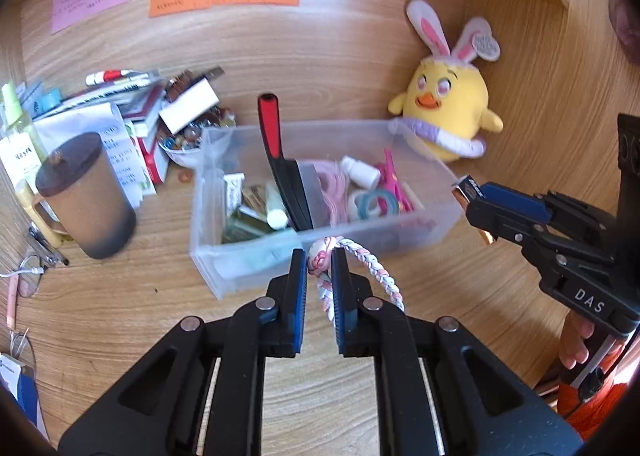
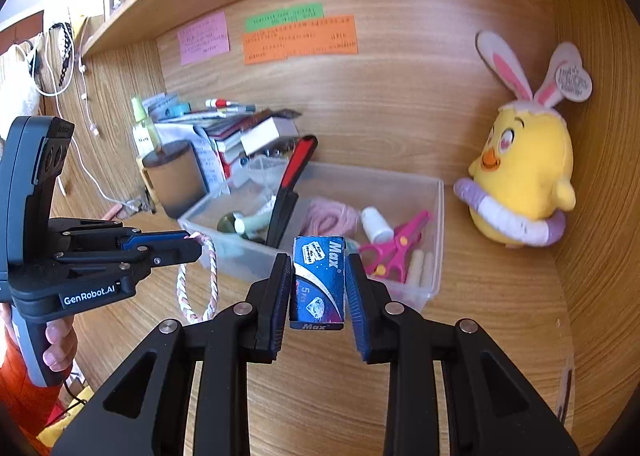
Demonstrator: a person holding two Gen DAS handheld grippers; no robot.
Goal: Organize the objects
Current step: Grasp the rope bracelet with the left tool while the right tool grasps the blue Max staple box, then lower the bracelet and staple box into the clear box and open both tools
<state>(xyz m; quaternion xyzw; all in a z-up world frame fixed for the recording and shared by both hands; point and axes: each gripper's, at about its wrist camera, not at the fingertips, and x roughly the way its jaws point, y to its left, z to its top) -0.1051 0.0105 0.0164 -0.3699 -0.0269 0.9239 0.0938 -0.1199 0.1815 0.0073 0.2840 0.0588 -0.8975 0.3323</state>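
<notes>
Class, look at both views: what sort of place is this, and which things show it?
Probably a study desk at home: colored notes taped to the wooden back panel, a pile of books, and a chick plush toy in the corner.

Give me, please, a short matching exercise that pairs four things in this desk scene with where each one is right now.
Things:
1. braided loop
2. blue Max box
3. pink scissors
4. yellow chick plush

Places:
A. inside the clear bin
B. held in the right gripper
C. on the desk against the back wall, right of the bin
D. held in the left gripper

Pairs: 1-D, 2-B, 3-A, 4-C
</notes>
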